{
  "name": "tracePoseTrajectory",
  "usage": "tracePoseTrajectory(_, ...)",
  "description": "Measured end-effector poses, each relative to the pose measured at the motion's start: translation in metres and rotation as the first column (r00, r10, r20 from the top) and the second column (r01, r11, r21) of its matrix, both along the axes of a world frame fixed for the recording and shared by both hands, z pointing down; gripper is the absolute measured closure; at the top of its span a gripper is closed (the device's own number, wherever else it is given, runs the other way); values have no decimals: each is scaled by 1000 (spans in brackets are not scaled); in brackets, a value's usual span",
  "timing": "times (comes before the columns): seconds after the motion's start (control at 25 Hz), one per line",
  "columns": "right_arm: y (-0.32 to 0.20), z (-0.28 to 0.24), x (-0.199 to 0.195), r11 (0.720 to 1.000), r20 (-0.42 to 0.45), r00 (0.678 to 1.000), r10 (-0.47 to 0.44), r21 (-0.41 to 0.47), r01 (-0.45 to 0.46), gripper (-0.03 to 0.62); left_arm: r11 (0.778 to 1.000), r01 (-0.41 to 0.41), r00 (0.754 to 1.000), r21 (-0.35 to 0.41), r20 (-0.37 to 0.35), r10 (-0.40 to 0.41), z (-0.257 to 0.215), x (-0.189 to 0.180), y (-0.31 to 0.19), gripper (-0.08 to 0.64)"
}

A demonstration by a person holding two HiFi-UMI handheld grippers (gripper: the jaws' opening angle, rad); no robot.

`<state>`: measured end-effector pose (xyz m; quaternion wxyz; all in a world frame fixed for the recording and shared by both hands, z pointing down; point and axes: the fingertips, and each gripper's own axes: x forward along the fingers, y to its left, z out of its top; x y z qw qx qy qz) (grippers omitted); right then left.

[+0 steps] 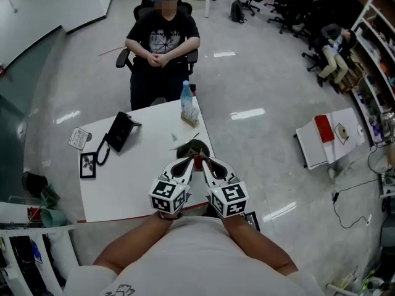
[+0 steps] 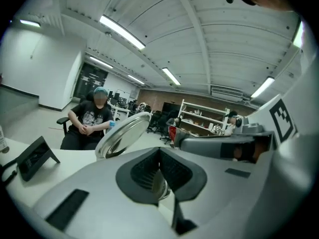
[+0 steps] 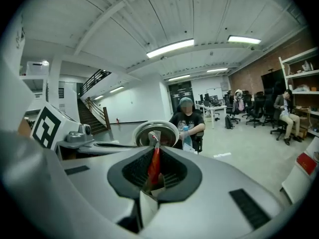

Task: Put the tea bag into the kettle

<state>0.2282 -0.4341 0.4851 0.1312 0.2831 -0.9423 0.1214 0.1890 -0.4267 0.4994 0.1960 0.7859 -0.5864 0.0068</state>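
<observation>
Right gripper (image 3: 152,177) fingers pinch the red tea bag (image 3: 155,158), left gripper (image 2: 159,177) fingers clamp the round steel lid (image 2: 123,135); crowded tips could knock the bag loose.

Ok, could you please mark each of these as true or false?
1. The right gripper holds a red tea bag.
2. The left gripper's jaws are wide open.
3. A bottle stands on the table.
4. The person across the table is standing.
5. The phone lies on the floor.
1. True. The right gripper is shut on the red tea bag.
2. False. The left gripper is shut on a thin shiny piece.
3. True. The bottle stands upright near the far edge of the table.
4. False. The person sits in a chair with hands together.
5. False. The phone is on the table.
</observation>
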Motion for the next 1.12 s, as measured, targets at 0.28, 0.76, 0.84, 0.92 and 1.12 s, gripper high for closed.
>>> tracePoseTrajectory(0.28, -19, 13, -25, 981, -43, 980, -193, -25, 192, 558, 982, 188, 982, -18, -10, -188, 9, -24, -11, 551)
tracePoseTrajectory(0.76, -11, 55, -43, 949, -123, 941, -315, -64, 310, 558, 953, 283, 958, -106, -13, -286, 43, -43, -3, 551)
tracePoseTrajectory(0.84, -11, 61, -42, 949, -130, 940, -314, -76, 307, 558, 947, 299, 953, -119, -21, -303, 48, -49, -1, 551)
tracePoseTrajectory(0.92, -10, 64, -43, 950, -130, 941, -312, -79, 303, 557, 943, 309, 949, -126, -25, -314, 51, -53, 1, 551)
tracePoseTrajectory(1.12, -9, 68, -44, 953, -131, 945, -300, -77, 292, 529, 941, 320, 945, -112, -36, -326, 51, -57, 5, 551)
